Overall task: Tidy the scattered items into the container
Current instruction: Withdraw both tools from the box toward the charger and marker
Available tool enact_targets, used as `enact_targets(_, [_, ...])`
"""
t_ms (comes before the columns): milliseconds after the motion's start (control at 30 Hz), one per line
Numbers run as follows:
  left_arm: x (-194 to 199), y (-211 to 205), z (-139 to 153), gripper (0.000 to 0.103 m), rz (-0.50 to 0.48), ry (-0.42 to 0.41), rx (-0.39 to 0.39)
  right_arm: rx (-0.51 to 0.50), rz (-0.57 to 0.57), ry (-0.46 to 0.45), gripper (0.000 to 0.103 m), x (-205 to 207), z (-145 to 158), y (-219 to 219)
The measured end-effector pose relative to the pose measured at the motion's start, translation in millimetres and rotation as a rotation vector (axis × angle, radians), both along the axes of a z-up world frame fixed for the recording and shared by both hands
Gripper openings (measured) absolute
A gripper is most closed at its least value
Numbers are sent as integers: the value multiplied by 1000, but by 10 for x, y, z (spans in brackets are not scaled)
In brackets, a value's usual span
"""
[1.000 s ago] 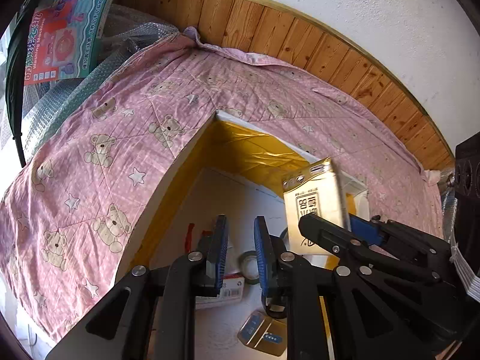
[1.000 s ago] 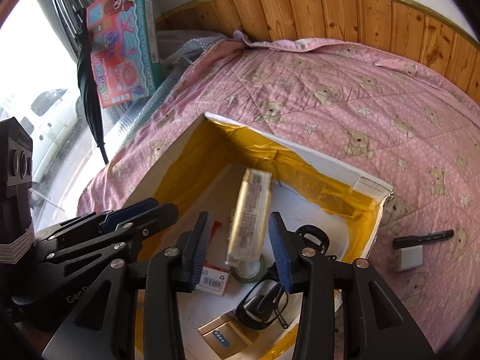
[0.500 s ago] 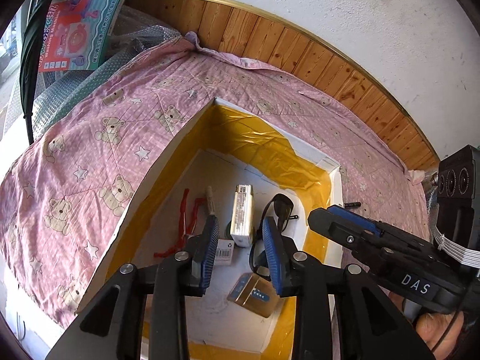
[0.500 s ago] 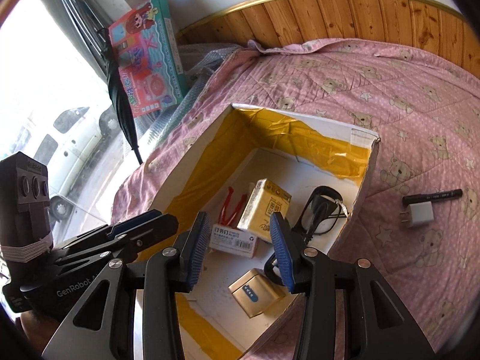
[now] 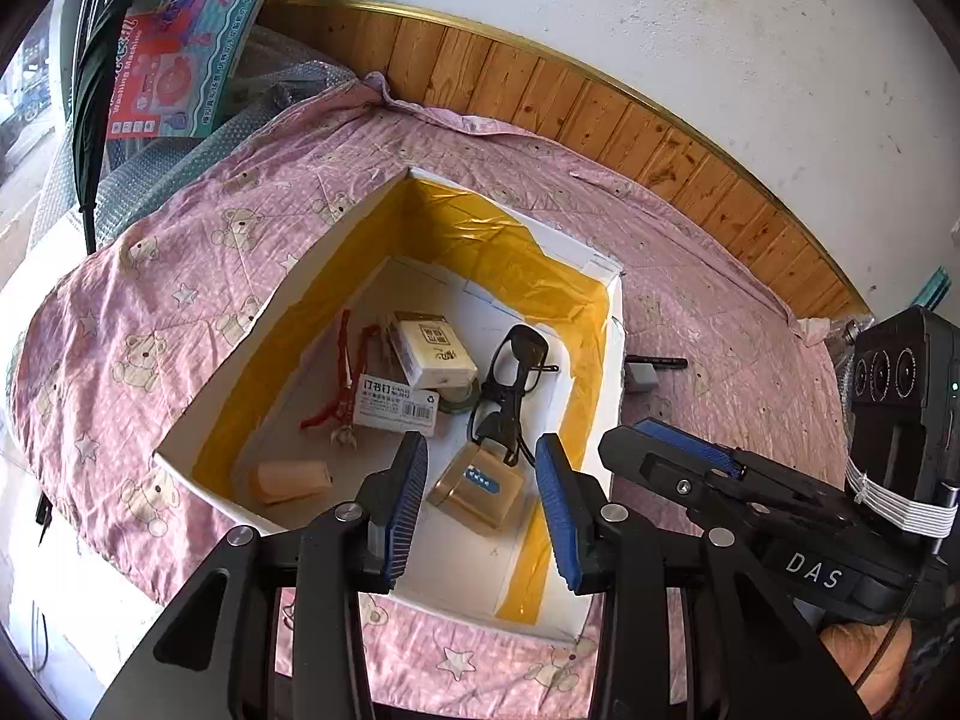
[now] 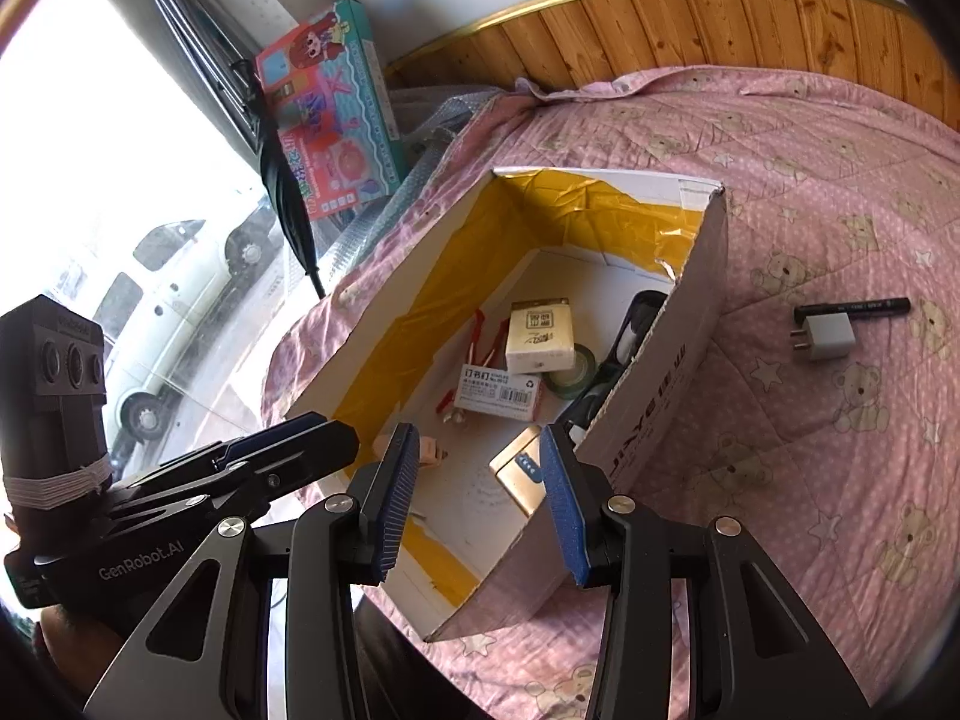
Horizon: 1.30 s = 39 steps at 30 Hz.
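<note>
Bedspread (image 6: 840,192) pink with bears, wood-panelled wall (image 5: 600,108), box (image 6: 660,372), left tongs (image 5: 480,504) apart, right tongs (image 6: 477,504) apart.

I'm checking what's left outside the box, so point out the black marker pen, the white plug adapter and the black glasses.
black marker pen (image 6: 855,306), right wrist view, middle of the barrel.
white plug adapter (image 6: 829,337), right wrist view, flat white body.
black glasses (image 5: 527,354), left wrist view, upper lens, inside the box.
</note>
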<state>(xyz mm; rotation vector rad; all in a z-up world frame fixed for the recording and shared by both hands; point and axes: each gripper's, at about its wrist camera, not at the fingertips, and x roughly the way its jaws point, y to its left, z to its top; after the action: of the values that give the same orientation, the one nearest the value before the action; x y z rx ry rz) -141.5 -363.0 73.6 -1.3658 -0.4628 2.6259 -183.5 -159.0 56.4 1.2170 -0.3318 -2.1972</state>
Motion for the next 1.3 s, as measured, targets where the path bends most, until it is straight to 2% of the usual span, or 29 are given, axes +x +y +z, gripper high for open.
enact_targets(167, [202,151,21,39,-2,2,5,-32,0,6,45,201,32,128])
enact_targets(467, [546,486,149,44,-19,56,-115,-76,-20,16,45,537,-8,424])
enact_targets(667, [652,786,169,44,-70,65,-132,-90,-56,4,45,630,-94,728])
enact_targets(1000, [584,1391,79,45,-180,43,-136,-109,-152,-24,45,553,-283,1348])
enact_targets(1300, [258,1837,-153,45,-245,-10,-114,-90,-223,-52,45,197,-463,1813])
